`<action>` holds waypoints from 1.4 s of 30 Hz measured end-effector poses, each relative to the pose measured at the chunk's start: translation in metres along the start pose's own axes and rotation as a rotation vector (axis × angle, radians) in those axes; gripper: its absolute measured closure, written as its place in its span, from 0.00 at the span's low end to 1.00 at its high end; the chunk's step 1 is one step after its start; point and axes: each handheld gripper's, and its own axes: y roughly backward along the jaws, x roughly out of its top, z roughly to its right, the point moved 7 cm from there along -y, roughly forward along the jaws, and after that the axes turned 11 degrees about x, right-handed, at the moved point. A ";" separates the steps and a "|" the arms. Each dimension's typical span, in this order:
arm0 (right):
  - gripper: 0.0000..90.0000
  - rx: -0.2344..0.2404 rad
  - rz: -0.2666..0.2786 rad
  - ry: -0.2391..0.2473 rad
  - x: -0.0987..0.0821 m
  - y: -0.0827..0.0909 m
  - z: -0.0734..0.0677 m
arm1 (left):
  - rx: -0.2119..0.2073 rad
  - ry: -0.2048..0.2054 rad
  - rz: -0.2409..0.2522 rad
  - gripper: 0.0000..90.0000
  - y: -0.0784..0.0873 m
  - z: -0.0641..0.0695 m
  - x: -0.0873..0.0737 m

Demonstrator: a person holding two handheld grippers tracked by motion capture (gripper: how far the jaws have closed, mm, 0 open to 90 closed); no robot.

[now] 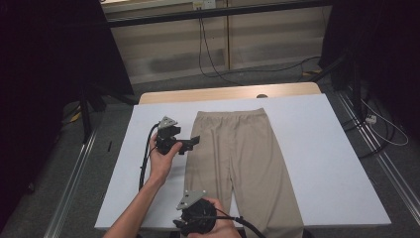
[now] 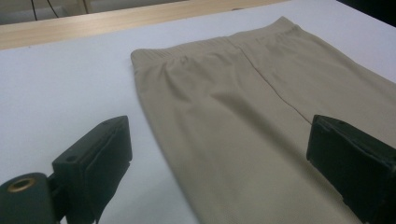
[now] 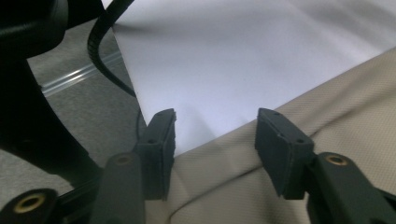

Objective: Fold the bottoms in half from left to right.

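The trousers [image 1: 242, 158] are plain beige. The table [image 1: 317, 148] is white with a pale wood far edge. Both grippers [image 1: 190, 143] [image 1: 198, 218] are black with grey plates.

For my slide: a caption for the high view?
Beige trousers flat on white table; left gripper open at their edge.
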 end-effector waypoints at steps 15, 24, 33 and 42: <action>0.85 -0.119 -0.043 0.029 -0.004 0.006 0.004 | 0.021 0.031 0.008 0.09 -0.010 -0.010 0.003; 1.00 -0.105 0.007 -0.020 -0.003 0.009 0.006 | 0.078 0.048 -0.018 0.15 -0.036 -0.027 0.024; 1.00 -0.078 0.007 -0.031 -0.004 0.010 0.009 | 0.068 -0.027 -0.117 0.49 -0.077 -0.035 0.038; 1.00 -0.073 0.009 -0.014 -0.004 0.009 0.009 | 0.073 0.073 -0.161 0.67 -0.107 -0.045 0.033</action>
